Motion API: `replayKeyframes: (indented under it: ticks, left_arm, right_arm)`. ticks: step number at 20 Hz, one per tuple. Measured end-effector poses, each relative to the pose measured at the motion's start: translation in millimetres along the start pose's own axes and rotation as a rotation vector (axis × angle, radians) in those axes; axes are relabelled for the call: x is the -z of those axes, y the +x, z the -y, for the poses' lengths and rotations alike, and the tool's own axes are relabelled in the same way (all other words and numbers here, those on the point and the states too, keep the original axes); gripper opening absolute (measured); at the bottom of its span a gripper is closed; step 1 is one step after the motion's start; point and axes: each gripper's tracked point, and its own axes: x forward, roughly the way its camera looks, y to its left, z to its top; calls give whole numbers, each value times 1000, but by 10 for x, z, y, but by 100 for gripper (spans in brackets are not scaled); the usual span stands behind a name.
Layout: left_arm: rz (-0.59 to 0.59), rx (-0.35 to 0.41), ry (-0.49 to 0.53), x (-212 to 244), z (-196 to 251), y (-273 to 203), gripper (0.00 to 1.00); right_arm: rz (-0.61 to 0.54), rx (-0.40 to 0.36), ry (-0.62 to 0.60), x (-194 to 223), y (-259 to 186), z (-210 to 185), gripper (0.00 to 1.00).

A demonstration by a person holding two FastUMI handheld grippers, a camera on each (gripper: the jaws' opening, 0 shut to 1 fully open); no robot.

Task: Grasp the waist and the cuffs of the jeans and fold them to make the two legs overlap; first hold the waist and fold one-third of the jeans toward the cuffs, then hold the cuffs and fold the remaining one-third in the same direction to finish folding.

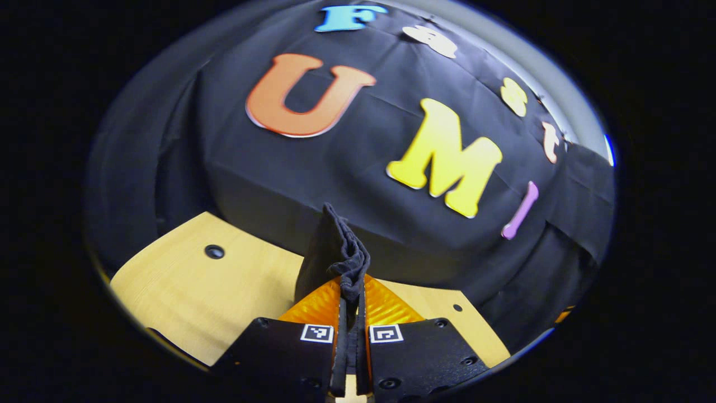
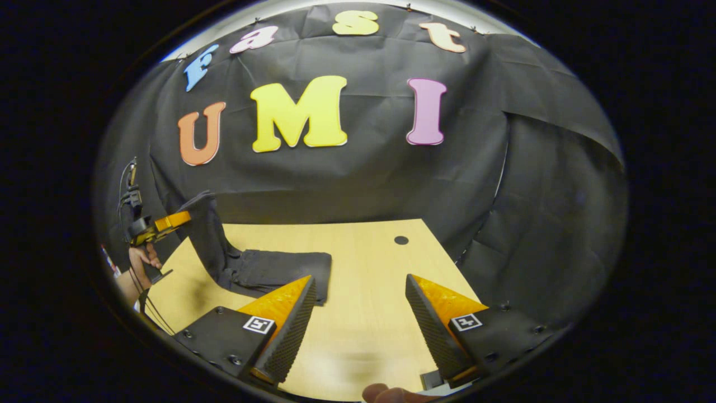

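Seemingly mid-fold: in the left gripper view, the left gripper [image 1: 351,296] is clamped on a bunched edge of the dark jeans [image 1: 335,254], held above the wooden table [image 1: 184,285]. In the right gripper view, the right gripper [image 2: 361,313] hovers with jaws wide apart and empty over the table [image 2: 369,246]; the jeans [image 2: 268,268] lie partly folded at left, one end lifted by the other gripper [image 2: 159,224]. Which end is held cannot be told. Next, the lifted end likely needs laying over the flat part.

Black jeans [image 2: 268,268]; pale yellow wood-grain table [image 2: 369,313].
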Motion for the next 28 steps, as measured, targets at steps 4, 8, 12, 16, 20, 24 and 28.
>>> replayKeyframes:
  ticks: [4, 8, 12, 16, 20, 24, 28]
  left_arm:
    - [-52, 76, 167, 331, 551, 429, 10]
    - [-79, 111, 334, 724, 945, 505, 10]
    - [-144, 121, 462, 1221, 1128, 665, 10]
    - [-217, 116, 450, 1663, 1199, 741, 12]
    - [-295, 99, 376, 2074, 1229, 799, 19]
    - [-371, 62, 280, 2443, 1182, 799, 34]
    - [-388, 74, 194, 2483, 1342, 789, 63]
  right_arm:
    - [-4, 48, 23, 1, -161, 196, 98]
    - [-27, 107, 71, 153, -251, 521, 98]
    - [-49, 152, 120, 293, -298, 778, 98]
    - [-89, 168, 144, 491, -298, 913, 98]
    - [-130, 163, 142, 637, -206, 962, 98]
    - [-146, 129, 138, 642, -20, 942, 98]
    - [-161, 65, 126, 656, 236, 861, 98]
